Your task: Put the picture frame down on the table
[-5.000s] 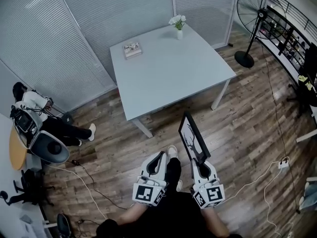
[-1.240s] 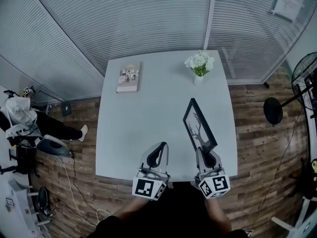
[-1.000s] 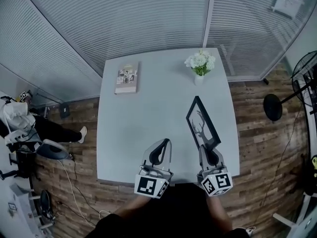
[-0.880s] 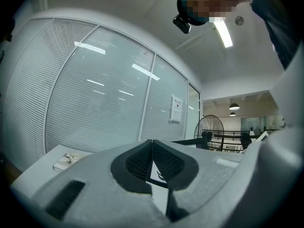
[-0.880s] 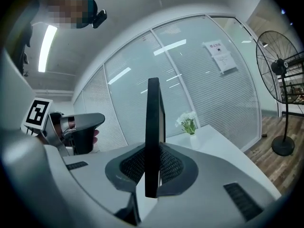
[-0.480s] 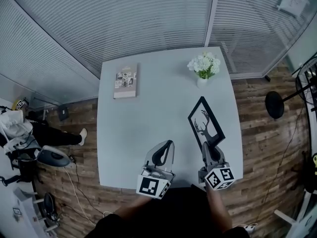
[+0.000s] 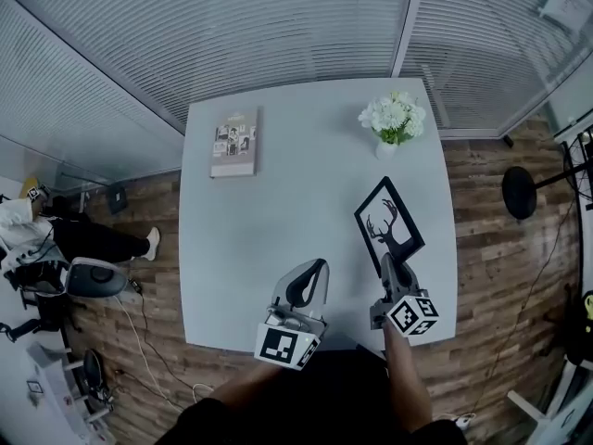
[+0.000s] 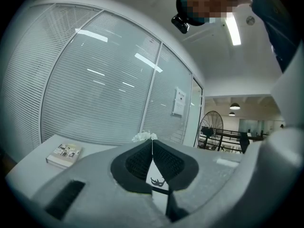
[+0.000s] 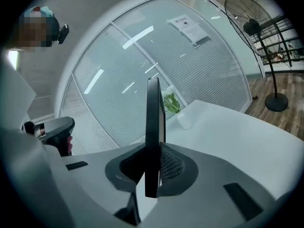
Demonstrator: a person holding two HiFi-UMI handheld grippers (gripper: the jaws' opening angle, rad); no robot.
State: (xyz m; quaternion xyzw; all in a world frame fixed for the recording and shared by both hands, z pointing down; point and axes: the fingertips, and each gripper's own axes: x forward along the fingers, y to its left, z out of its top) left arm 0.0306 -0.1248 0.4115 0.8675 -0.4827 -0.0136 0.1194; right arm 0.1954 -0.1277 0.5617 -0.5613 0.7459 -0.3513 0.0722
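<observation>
The white table (image 7: 269, 221) is reached over from its near edge by both forearms: the right forearm (image 7: 405, 383) is stretched straight forward and the left forearm (image 7: 232, 399) is angled inward. The picture frame (image 7: 389, 222) is held over the table's near right quarter, close to the right edge, tilted with its antler print turned up and left. Whether it touches the tabletop cannot be told. Its lower corner is clamped between the jaws of the right gripper (image 7: 392, 269). The left gripper (image 7: 313, 272) is held over the near edge, jaws pressed together on nothing. Open tabletop is spread from there to the book (image 7: 233, 143) at the far left corner and the flower vase (image 7: 393, 120) at the far right.
</observation>
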